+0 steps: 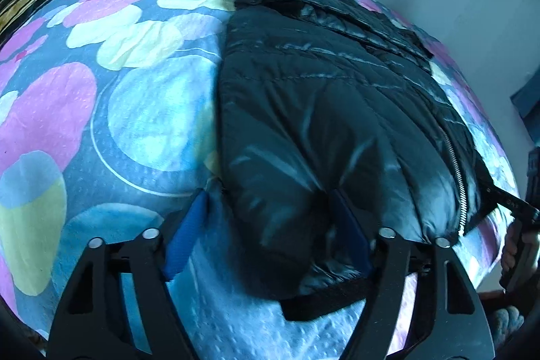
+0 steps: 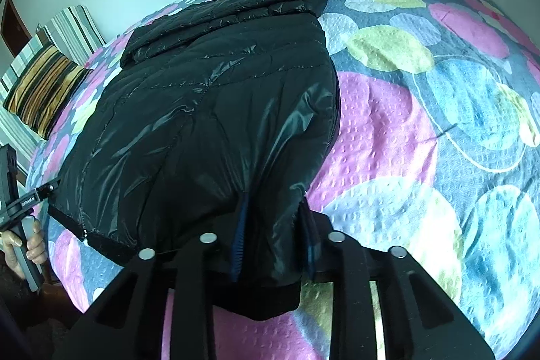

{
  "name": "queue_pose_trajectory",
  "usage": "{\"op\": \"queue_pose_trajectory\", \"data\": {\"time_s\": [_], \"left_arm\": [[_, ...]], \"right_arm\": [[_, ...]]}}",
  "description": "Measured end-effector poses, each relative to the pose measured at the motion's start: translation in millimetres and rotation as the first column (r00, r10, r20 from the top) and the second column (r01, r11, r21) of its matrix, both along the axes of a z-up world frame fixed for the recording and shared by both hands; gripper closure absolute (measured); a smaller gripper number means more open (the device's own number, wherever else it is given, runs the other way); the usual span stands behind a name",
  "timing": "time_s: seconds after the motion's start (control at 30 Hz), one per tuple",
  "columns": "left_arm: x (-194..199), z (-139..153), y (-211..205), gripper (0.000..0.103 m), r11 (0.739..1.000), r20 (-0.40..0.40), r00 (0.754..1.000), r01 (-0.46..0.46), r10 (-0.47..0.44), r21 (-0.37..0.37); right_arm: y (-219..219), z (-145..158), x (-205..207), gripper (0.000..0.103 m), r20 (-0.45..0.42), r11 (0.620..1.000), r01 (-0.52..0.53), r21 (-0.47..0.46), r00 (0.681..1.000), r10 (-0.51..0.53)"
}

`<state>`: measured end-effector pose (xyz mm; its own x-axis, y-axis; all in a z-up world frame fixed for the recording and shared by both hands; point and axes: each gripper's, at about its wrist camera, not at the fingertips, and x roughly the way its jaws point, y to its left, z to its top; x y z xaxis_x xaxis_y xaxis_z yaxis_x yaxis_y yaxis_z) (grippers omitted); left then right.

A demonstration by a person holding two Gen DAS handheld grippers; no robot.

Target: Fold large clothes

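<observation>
Below, your two grippers meet the near hem of the black puffer jacket (image 1: pixel 324 110), which lies on the patterned bedspread (image 1: pixel 101 110) with its long axis running from 6 o'clock at the hem to 12 o'clock at the collar. Your left gripper (image 1: pixel 270 238) straddles the hem corner at 6 o'clock in its own view; its jaws stand fairly wide, with one blue pad (image 1: pixel 189 235) on the bedspread beside the cloth, so they bracket rather than pinch. Your right gripper (image 2: pixel 275 242) has narrowed its jaws onto a gathered fold of the hem. Both point steeply downward. Judged from this, the fold should carry the hem toward 12 o'clock, once your left jaws close.
</observation>
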<state>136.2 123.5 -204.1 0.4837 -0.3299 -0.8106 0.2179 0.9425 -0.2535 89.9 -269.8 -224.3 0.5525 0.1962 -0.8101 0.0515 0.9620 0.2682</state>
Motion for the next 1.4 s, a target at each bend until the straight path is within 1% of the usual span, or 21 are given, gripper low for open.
{"op": "queue_pose_trajectory", "data": {"time_s": [0.07, 0.1, 0.2, 0.23, 0.27, 0.33, 0.5, 0.53, 0.6, 0.67, 0.77, 0.87, 0.9, 1.0, 1.1, 1.2, 1.23, 1.33, 1.4], "left_arm": [[-0.8, 0.7, 0.4, 0.048, 1.0, -0.009, 1.0, 0.01, -0.011, -0.029], [-1.0, 0.7, 0.5, 0.052, 0.999, -0.015, 1.0, 0.014, -0.015, -0.045], [-2.5, 2.0, -0.7, 0.072, 0.999, -0.007, 1.0, 0.016, -0.016, -0.046], [-3.4, 3.0, -0.5, 0.081, 0.998, -0.004, 1.0, 0.019, -0.019, -0.052], [-5.0, 5.6, -0.2, 0.087, 0.998, 0.003, 1.0, 0.014, -0.014, -0.055], [-9.7, 11.1, -0.1, 0.09, 0.998, 0.019, 1.0, 0.013, -0.012, -0.055], [-28.0, 26.2, 1.2, 0.092, 0.999, 0.056, 0.998, 0.035, -0.033, -0.04], [-30.3, 27.9, 2.6, 0.092, 0.998, 0.058, 0.998, 0.036, -0.033, -0.045], [-34.6, 33.5, 8.0, 0.093, 0.996, 0.056, 0.998, 0.023, -0.019, -0.083], [-33.5, 39.7, 12.9, 0.093, 0.993, 0.059, 0.998, 0.005, 0.002, -0.117], [-27.0, 60.4, 15.7, 0.094, 0.986, 0.091, 0.995, -0.016, 0.032, -0.166], [-16.0, 86.5, 10.8, 0.094, 0.984, 0.146, 0.989, -0.013, 0.039, -0.176], [-9.1, 95.5, 8.5, 0.094, 0.984, 0.165, 0.985, -0.012, 0.041, -0.176], [10.4, 108.3, 3.2, 0.094, 0.983, 0.184, 0.981, -0.022, 0.056, -0.184], [27.8, 115.9, -0.4, 0.094, 0.979, 0.188, 0.98, -0.029, 0.067, -0.2], [55.4, 124.1, -9.5, 0.094, 0.98, 0.21, 0.976, -0.021, 0.062, -0.196], [69.9, 126.6, -14.8, 0.094, 0.982, 0.215, 0.975, -0.017, 0.058, -0.188], [99.0, 126.0, -23.2, 0.094, 0.984, 0.216, 0.975, -0.013, 0.051, -0.175], [124.0, 119.7, -27.6, 0.094, 0.985, 0.198, 0.979, -0.022, 0.056, -0.17]], "right_arm": [[-2.1, -0.5, -0.9, 0.082, 0.001, 1.0, 0.006, 0.022, 1.0, -0.006], [-3.2, -0.7, -2.3, 0.084, 0.002, 0.999, 0.01, 0.036, 1.0, -0.01], [-5.2, -0.4, -4.1, 0.089, 0.007, 0.998, 0.015, 0.063, 1.0, -0.015], [-5.3, 0.5, -4.9, 0.089, 0.011, 0.998, 0.014, 0.063, 1.0, -0.015], [-4.6, 1.8, -5.2, 0.09, 0.015, 0.998, 0.014, 0.06, 1.0, -0.015], [-4.4, 5.3, -7.5, 0.091, 0.025, 0.998, 0.012, 0.056, 1.0, -0.014], [-5.3, 15.9, -19.0, 0.092, 0.045, 0.998, 0.009, 0.057, 0.999, -0.012], [-5.2, 18.2, -24.3, 0.092, 0.048, 0.998, 0.005, 0.055, 0.999, -0.008], [-6.4, 21.3, -30.3, 0.093, 0.05, 0.998, 0.003, 0.064, 0.999, -0.006], [-10.7, 25.4, -33.9, 0.093, 0.054, 0.995, 0.006, 0.1, 0.998, -0.012], [-17.7, 38.3, -30.3, 0.093, 0.081, 0.986, 0.008, 0.165, 0.996, -0.022], [-20.6, 59.4, -22.6, 0.093, 0.132, 0.977, -0.008, 0.215, 0.991, -0.021], [-20.8, 66.0, -20.0, 0.093, 0.149, 0.974, -0.014, 0.225, 0.989, -0.02], [-26.8, 83.1, -3.1, 0.093, 0.186, 0.966, -0.021, 0.259, 0.982, -0.029], [-35.3, 89.5, 14.9, 0.093, 0.206, 0.958, -0.015, 0.287, 0.977, -0.047], [-41.2, 96.7, 34.9, 0.093, 0.224, 0.952, -0.009, 0.306, 0.973, -0.062], [-42.6, 100.2, 46.8, 0.093, 0.228, 0.95, -0.006, 0.311, 0.971, -0.069], [-46.0, 107.6, 76.8, 0.093, 0.236, 0.949, 0.0, 0.316, 0.969, -0.079], [-49.7, 106.4, 96.9, 0.093, 0.226, 0.943, 0.012, 0.332, 0.97, -0.092]]}}
